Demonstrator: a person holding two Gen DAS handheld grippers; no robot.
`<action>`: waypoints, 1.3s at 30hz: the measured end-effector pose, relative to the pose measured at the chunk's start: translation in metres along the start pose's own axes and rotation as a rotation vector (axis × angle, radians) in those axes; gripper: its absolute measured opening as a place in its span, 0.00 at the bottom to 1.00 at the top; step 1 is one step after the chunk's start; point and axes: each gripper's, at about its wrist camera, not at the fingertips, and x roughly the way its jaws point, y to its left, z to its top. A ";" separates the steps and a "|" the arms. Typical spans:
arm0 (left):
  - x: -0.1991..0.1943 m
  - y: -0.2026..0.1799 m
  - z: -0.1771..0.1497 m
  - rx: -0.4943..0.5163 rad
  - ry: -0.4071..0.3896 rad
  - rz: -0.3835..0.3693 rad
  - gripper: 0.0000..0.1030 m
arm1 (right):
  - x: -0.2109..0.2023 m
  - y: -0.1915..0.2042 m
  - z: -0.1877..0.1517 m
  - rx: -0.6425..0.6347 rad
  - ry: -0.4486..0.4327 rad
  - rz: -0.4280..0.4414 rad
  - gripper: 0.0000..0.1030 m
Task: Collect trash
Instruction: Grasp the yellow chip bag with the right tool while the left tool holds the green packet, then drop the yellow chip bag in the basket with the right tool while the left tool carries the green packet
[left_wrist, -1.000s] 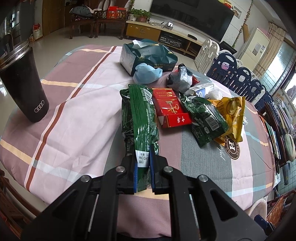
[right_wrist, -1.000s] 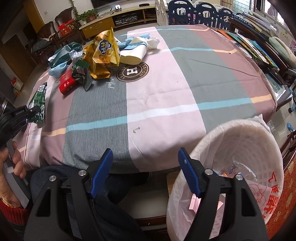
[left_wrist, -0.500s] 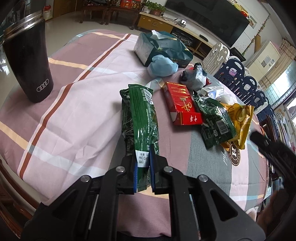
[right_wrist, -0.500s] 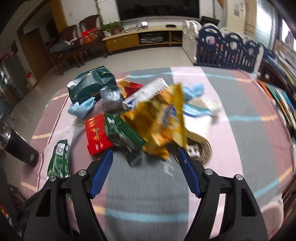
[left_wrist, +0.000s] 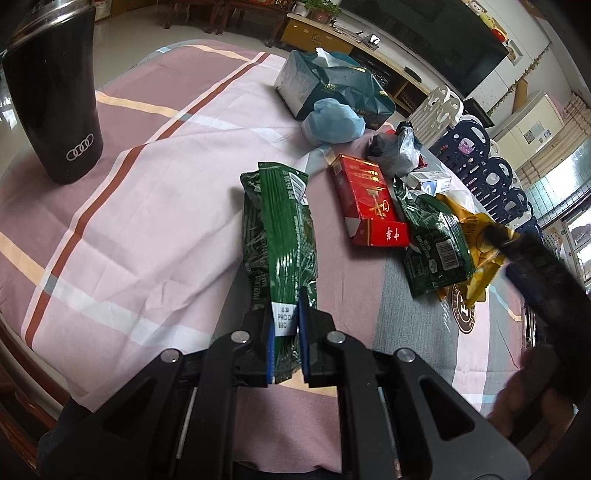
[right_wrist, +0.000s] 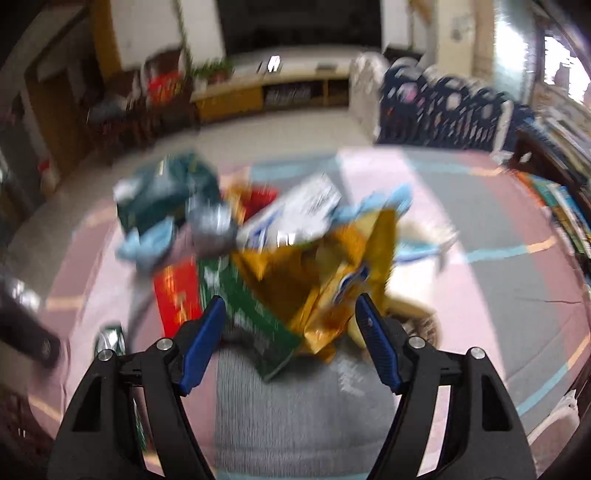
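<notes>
Swung away from the lined bin it faced a second ago, the right hand-held gripper (right_wrist: 288, 332) now hangs over the trash pile, jaws wide apart and gripping nothing; the yellow snack bag (right_wrist: 332, 280) and a smaller green packet (right_wrist: 255, 321) lie just beyond its tips, blurred. The left hand-held gripper (left_wrist: 284, 336) has barely shifted and stays clamped on the near end of the long green wrapper (left_wrist: 280, 236), which stretches away over the pink-striped tabletop (left_wrist: 147, 229). A red carton (left_wrist: 365, 199) lies right of it, a black tumbler (left_wrist: 55, 96) far left.

Black claw (right_wrist: 288, 325) arms, blue pads (right_wrist: 201, 347), silver screws
</notes>
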 end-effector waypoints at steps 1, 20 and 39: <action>0.000 0.000 0.000 0.001 0.001 0.001 0.11 | -0.008 -0.004 0.006 0.021 -0.041 -0.025 0.74; 0.003 -0.001 0.000 -0.004 0.010 -0.005 0.11 | 0.057 -0.019 -0.003 0.019 0.168 -0.098 0.33; -0.033 -0.044 -0.007 0.162 -0.115 -0.384 0.11 | -0.068 -0.126 -0.080 0.209 0.086 -0.113 0.32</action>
